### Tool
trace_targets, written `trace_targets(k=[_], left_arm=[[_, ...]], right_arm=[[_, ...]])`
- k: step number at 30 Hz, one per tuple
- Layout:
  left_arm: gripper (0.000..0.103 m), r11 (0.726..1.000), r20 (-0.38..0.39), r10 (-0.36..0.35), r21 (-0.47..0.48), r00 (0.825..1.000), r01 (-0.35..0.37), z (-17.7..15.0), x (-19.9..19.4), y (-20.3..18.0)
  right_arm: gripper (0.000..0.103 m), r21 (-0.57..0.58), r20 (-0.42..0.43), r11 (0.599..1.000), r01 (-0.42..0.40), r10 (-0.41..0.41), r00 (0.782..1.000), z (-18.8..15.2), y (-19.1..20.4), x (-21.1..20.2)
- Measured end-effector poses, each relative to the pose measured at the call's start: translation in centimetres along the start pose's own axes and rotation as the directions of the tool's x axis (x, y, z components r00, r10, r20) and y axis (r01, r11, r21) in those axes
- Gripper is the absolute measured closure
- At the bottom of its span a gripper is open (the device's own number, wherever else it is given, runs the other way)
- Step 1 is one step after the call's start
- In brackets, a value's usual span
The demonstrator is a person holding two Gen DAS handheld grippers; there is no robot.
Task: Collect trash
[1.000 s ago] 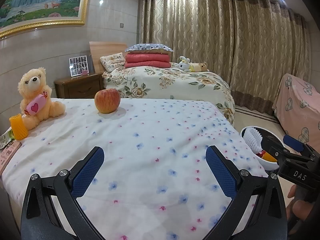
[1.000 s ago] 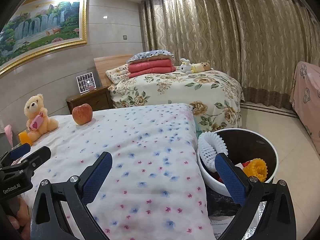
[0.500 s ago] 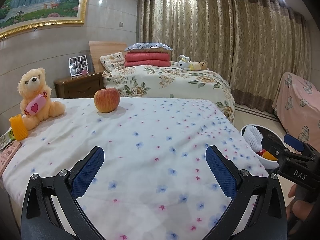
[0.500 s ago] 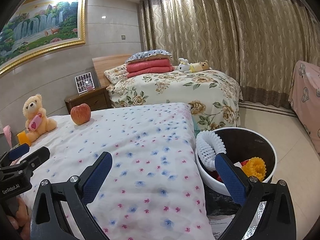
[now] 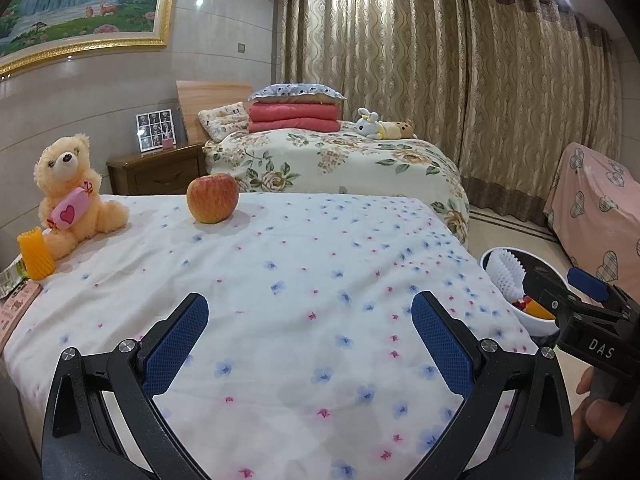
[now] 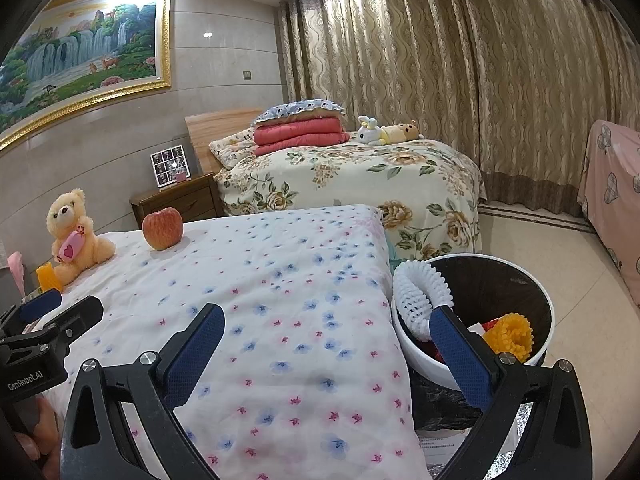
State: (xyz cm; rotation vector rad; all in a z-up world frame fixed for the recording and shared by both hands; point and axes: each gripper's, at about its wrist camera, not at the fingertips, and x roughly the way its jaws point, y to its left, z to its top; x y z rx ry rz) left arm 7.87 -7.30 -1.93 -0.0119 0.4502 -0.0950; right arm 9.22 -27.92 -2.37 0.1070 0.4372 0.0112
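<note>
Orange ribbed foam sleeve, standing upright at the far-left edge of the white flower-print bedspread, looks to me like the next bit of trash, with flat paper wrappers just beside it. My left gripper hangs over the near edge of the cover, fingers spread wide and holding nothing; the sleeve sits well off to its left and further back, touching the cream teddy bear. I'd swing left, come in low along the cover, and close on the sleeve's middle without catching the bear's leg. My right gripper is also spread and empty, right beside the white round bin, which already holds a white foam net and another orange sleeve. The red apple I'd leave alone.
</note>
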Motion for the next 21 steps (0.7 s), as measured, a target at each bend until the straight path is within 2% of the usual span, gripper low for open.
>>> trace_targets(k=[21], left_arm=[[0.0,1.0,-0.011,-0.005,-0.005,1.0,0.005,-0.17,0.2,0.0]], right_arm=[[0.0,-0.004,-0.015,1.0,-0.01,0.009,1.0,-0.07,0.18,0.1]])
